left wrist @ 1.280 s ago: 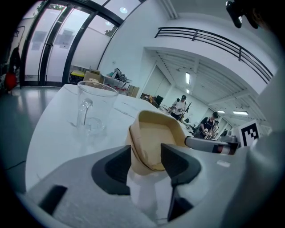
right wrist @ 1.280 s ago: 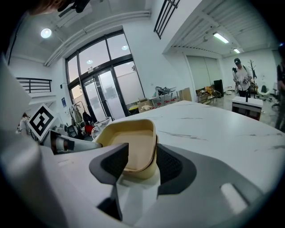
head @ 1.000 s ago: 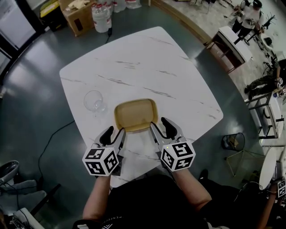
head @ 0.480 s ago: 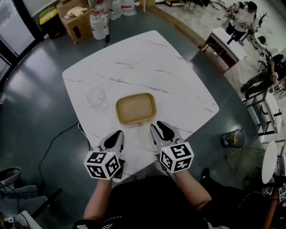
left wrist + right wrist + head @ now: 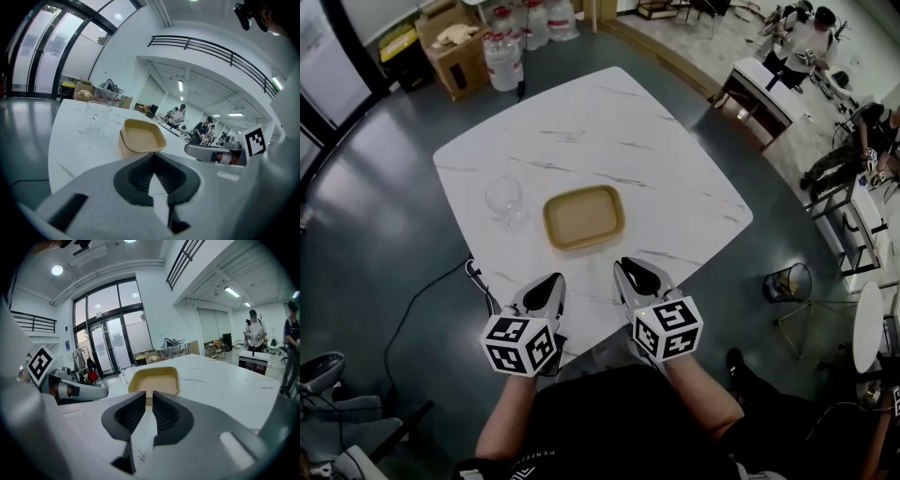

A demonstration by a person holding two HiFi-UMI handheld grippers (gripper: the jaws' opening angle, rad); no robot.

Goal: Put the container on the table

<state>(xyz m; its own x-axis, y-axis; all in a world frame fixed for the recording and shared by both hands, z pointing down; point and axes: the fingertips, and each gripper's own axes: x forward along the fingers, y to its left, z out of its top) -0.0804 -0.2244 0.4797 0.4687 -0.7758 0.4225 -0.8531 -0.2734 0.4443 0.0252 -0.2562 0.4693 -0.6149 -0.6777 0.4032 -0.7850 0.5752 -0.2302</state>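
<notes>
A tan, shallow, rectangular container stands empty on the white marble table, near its middle. Both grippers sit back from it, over the table's near edge. My left gripper is shut, its tips meeting with nothing between them. My right gripper has its jaws closing, with a narrow gap left and nothing in it. In the left gripper view the container lies ahead of the shut left gripper. In the right gripper view the container lies just beyond the right gripper.
A clear stemmed glass stands on the table, left of the container. On the floor are a cardboard box, water bottles, a cable and a wire waste bin. People stand by a desk at the far right.
Both grippers have drawn back from the container's near corners toward me, and their jaws have gone from wide open to closed or nearly closed. The container stays on the table.
</notes>
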